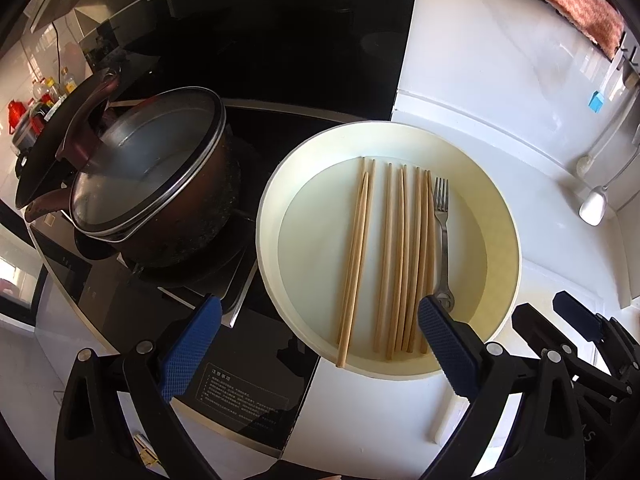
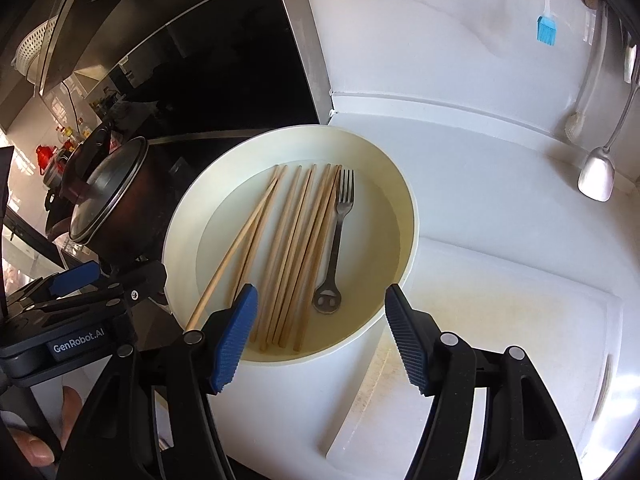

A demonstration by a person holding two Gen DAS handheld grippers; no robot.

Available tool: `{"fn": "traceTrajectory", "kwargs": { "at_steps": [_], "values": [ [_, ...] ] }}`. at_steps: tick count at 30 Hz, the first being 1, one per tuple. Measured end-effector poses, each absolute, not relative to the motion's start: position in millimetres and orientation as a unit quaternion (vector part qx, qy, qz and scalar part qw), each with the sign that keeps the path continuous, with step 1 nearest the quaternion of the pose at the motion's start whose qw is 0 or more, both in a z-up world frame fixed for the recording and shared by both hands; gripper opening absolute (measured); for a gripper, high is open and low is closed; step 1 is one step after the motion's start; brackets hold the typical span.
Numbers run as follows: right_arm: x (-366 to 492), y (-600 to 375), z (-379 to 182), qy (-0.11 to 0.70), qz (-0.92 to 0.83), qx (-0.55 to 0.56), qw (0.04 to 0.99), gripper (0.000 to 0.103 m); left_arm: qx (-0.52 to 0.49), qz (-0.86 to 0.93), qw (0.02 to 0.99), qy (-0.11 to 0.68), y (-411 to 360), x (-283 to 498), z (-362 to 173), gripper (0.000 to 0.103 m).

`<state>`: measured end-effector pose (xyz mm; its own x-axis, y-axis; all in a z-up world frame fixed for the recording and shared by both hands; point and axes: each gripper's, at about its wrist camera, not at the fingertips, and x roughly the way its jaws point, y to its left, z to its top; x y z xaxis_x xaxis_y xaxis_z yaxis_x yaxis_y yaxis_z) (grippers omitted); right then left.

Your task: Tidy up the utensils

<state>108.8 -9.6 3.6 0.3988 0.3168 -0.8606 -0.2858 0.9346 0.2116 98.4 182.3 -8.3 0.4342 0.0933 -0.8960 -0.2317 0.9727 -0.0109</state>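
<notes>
A cream round bowl (image 1: 505,216) stands on the white counter; it also shows in the right wrist view (image 2: 404,184). Inside lie several wooden chopsticks (image 1: 400,256) side by side and a metal fork (image 1: 442,232) at their right. They show in the right wrist view too, chopsticks (image 2: 296,248) and fork (image 2: 338,236). My left gripper (image 1: 320,312) is open and empty, hovering over the bowl's near left edge. My right gripper (image 2: 320,300) is open and empty above the bowl's near rim, over the fork's handle end.
A dark pot with a glass lid (image 1: 152,176) sits on the black cooktop (image 1: 240,360) left of the bowl. A white cutting board (image 2: 500,340) lies right of the bowl. A ladle (image 2: 598,176) and a blue brush (image 2: 546,32) hang on the wall.
</notes>
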Motion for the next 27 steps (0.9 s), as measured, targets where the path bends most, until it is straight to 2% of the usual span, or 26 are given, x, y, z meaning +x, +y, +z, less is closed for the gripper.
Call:
{"fn": "traceTrajectory", "kwargs": {
  "at_steps": [27],
  "values": [
    [101,-13,17,0.509,0.176,0.008,0.842,0.063,-0.071,0.098,0.846,0.52,190,91,0,0.097]
  ]
}}
